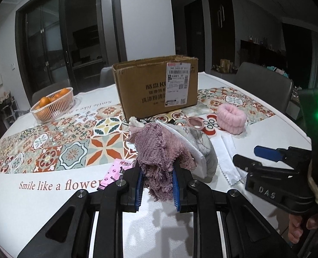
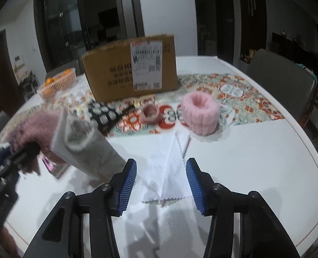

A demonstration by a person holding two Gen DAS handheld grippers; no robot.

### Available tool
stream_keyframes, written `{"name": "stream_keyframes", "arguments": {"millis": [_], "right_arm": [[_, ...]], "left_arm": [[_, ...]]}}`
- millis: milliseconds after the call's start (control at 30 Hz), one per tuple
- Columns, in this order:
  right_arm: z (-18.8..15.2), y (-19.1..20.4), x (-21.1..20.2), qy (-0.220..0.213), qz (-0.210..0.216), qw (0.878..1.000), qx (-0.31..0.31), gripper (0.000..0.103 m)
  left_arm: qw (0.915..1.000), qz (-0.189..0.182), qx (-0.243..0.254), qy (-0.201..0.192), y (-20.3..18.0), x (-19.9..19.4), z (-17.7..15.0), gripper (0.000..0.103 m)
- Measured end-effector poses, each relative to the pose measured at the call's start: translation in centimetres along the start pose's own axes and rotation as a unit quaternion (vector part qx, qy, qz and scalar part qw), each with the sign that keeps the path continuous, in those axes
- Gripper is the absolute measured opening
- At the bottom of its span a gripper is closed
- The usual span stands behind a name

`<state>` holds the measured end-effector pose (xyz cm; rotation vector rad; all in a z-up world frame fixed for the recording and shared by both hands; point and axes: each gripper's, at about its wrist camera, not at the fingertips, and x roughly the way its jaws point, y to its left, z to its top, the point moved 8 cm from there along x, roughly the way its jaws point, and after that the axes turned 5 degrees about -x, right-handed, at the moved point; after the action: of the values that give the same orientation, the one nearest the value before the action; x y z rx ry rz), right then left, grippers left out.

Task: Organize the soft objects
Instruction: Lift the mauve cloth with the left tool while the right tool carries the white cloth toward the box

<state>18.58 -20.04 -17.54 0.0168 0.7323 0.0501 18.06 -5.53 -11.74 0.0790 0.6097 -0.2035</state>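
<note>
**Left jaws hold the mauve towel; right jaws stand apart and empty**

The jaws of the left gripper (image 1: 157,188) are narrow and pinched on a mauve chenille towel (image 1: 159,150), lifted clear of the table (image 1: 51,204). The jaws of the right gripper (image 2: 161,182) stand apart with nothing between the pads, above a white cloth (image 2: 167,172).

Taking the cardboard box (image 1: 154,86) as the landmark: it stands open-topped on the table, and the soft things all lie on its near side. The towel hangs in front of it, nearer the camera, bunched above the pads with a short tail drooping below them. Just behind the towel lies a grey and white fabric piece (image 1: 202,154), touching it. The white cloth lies flat, in front of the box and to its right, its long axis running away from the box toward the right gripper, its zigzag-cut end nearest. A fluffy pink band (image 1: 232,115) stands on its edge right of the box, with a small pink hair tie (image 1: 195,123) beside it.

The towel looks light, limp and grippy; a bunched fold holds best. The flat cloth seems thin, so pinching its zigzag edge should lift it.
</note>
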Motion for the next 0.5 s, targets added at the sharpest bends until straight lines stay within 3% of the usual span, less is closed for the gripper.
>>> {"name": "stream_keyframes", "arguments": {"millis": [500], "right_arm": [[-1.8, 1.0, 3.7, 0.048, -0.010, 0.998, -0.034, 0.052]], "left_arm": [[0.9998, -0.002, 0.000, 0.019, -0.1, 1.5, -0.7, 0.023]]}}
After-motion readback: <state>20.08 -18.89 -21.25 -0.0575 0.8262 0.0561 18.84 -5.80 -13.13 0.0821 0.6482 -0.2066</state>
